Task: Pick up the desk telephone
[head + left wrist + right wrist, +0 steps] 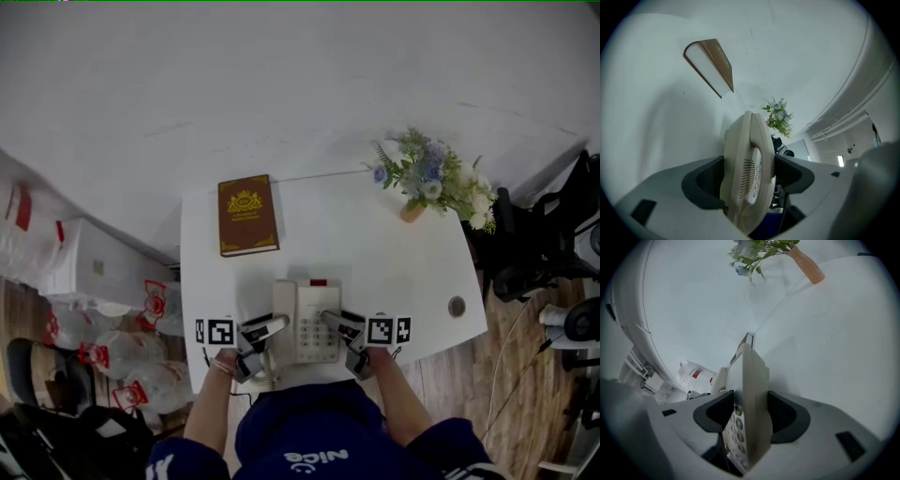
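Observation:
A cream desk telephone (307, 323) with its handset on the left sits near the front edge of the white table (375, 253). My left gripper (272, 326) clamps the handset side; in the left gripper view the telephone (747, 168) fills the gap between both dark jaws. My right gripper (330, 321) clamps the keypad side, and in the right gripper view the telephone (750, 399) stands edge-on with the jaws pressed against its top and underside. Whether the phone still rests on the table I cannot tell.
A brown book (247, 215) lies at the table's back left. A vase of flowers (436, 178) stands at the back right. A small round disc (457, 306) sits near the right edge. Plastic bags (103, 347) lie on the floor left, a black chair (544, 234) right.

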Action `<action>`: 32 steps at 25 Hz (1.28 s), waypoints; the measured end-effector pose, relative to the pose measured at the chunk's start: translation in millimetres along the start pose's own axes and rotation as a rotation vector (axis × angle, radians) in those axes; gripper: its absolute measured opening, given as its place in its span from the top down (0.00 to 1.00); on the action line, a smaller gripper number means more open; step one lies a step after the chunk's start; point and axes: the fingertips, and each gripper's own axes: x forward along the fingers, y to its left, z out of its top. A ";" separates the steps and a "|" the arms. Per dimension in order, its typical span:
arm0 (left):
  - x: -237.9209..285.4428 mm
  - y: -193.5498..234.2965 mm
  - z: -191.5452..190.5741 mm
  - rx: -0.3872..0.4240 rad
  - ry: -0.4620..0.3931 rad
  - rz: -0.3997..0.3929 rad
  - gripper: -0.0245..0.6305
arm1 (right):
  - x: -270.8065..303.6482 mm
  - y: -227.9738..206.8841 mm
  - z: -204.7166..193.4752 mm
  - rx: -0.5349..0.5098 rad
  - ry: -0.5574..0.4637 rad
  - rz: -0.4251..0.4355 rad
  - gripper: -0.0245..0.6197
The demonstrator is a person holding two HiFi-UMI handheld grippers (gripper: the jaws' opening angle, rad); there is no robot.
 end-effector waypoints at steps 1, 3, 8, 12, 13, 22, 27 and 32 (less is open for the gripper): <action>-2.2 -2.7 -1.1 0.008 -0.002 -0.002 0.43 | -1.1 2.9 -1.0 -0.008 -0.002 0.001 0.58; -6.1 -8.1 -3.5 0.024 -0.004 -0.009 0.43 | -4.3 8.8 -3.1 -0.024 -0.004 0.003 0.58; -16.3 -17.9 -12.1 0.050 -0.007 -0.017 0.43 | -14.7 22.6 -12.1 -0.043 -0.027 -0.002 0.58; -26.5 -22.1 -20.2 0.051 -0.018 -0.017 0.43 | -20.1 34.3 -19.1 -0.067 -0.049 0.000 0.58; -29.0 -22.8 -23.1 0.045 -0.021 -0.019 0.43 | -21.7 37.0 -21.6 -0.072 -0.054 -0.001 0.58; -49.2 -41.1 -29.3 0.082 -0.065 -0.044 0.43 | -35.8 65.7 -30.1 -0.124 -0.106 -0.010 0.58; -66.5 -55.7 -26.0 0.134 -0.094 -0.053 0.43 | -38.2 90.5 -33.0 -0.152 -0.142 0.018 0.58; -80.0 -79.9 -16.9 0.175 -0.134 -0.085 0.43 | -43.7 114.4 -28.3 -0.188 -0.180 0.039 0.58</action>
